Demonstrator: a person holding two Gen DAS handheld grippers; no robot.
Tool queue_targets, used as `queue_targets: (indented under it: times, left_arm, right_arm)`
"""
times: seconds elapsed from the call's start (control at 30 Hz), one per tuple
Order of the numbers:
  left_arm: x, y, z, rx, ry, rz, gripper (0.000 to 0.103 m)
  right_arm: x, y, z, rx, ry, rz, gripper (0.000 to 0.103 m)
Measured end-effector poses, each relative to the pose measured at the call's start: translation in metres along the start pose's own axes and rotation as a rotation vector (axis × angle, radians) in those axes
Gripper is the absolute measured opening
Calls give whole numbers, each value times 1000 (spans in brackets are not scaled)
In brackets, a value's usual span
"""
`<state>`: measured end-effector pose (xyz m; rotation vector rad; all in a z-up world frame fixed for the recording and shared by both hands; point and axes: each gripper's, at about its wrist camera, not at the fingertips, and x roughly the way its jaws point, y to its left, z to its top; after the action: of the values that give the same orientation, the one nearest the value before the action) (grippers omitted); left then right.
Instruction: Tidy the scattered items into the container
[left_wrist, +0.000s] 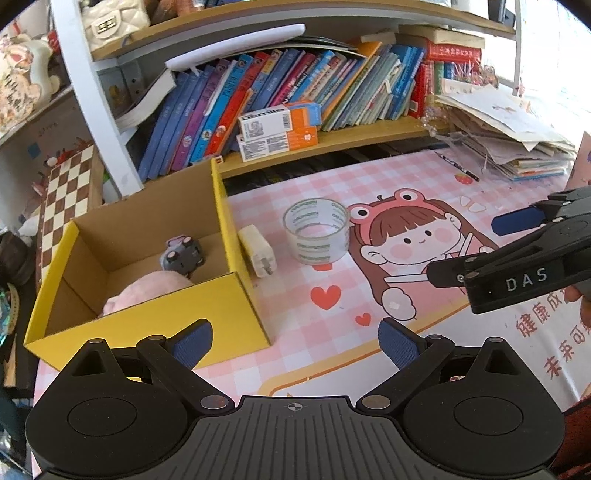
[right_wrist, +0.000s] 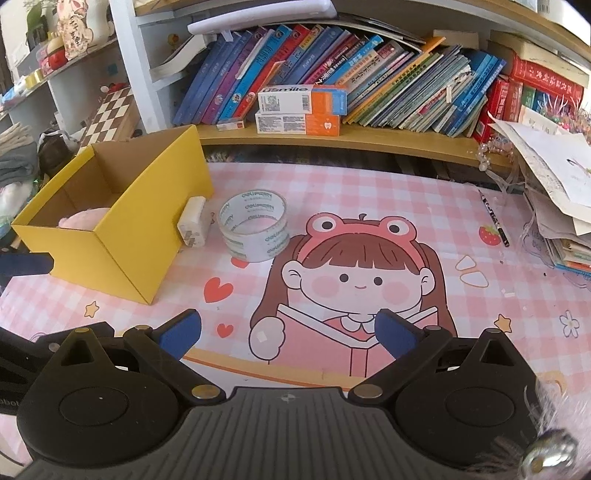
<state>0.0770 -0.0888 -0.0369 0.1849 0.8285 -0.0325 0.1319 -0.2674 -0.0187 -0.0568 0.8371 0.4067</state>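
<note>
left gripper (left_wrist: 294, 341): jaws spread wide, nothing in them, hovering right at the near corner of the yellow box (left_wrist: 207, 306)

right gripper (right_wrist: 288, 332): also wide open and empty, parked over the cartoon girl on the pink desk mat (right_wrist: 369, 192)

what's already in: a pink plush (left_wrist: 147, 288) and a little grey toy car (left_wrist: 183, 254) are sitting inside the box

what's left out: white charger plug (right_wrist: 192, 221) and clear tape roll (right_wrist: 255, 225), both on the mat, ahead and to the left of the right gripper

charger: touching the box's outer right wall, long axis running along that wall, prongs pointing toward the cameras

tape roll: lying flat with the hole up, just beside the charger on the side away from the box

who's closer: honestly a toss-up, but I'd say the right gripper has the cleaner line to the tape, since the left one has the box corner in its way

farther back: a black pen (right_wrist: 495, 218) near the paper stack (right_wrist: 554, 177), hard to say if it counts as clutter
</note>
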Motion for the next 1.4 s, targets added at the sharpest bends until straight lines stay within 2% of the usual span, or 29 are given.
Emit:
queue_targets:
  times: [0.23, 0.57, 0.6, 0.77, 0.83, 0.87, 1.0, 1.27, 1.4]
  left_arm:
    - [9, -10, 5, 46, 12, 14, 98]
    - [22, -22, 16, 133, -16, 54, 96]
    - [25, -25, 17, 145, -21, 54, 93]
    - [39, -35, 20, 201, -6, 67, 69]
    - [47, -36, 21, 199, 14, 71, 44]
    - [51, -35, 23, 188, 21, 71, 41]
    - [65, -34, 29, 171, 21, 99, 35]
    - [101, -46, 36, 198, 1, 219, 35]
    - [115, -51, 36, 222, 3, 263, 32]
  right_arm:
    - [12, -7, 6, 7, 13, 20, 101]
    - [30, -17, 22, 1, -2, 40, 98]
    - [31, -18, 25, 0, -5, 43, 97]
    - [45, -22, 39, -13, -5, 60, 78]
    - [52, -24, 44, -14, 3, 72, 64]
    - [55, -24, 46, -15, 7, 82, 62]
    - [69, -23, 56, -26, 21, 122, 50]
    - [95, -23, 77, -33, 22, 149, 44]
    - [109, -25, 85, -35, 36, 167, 33]
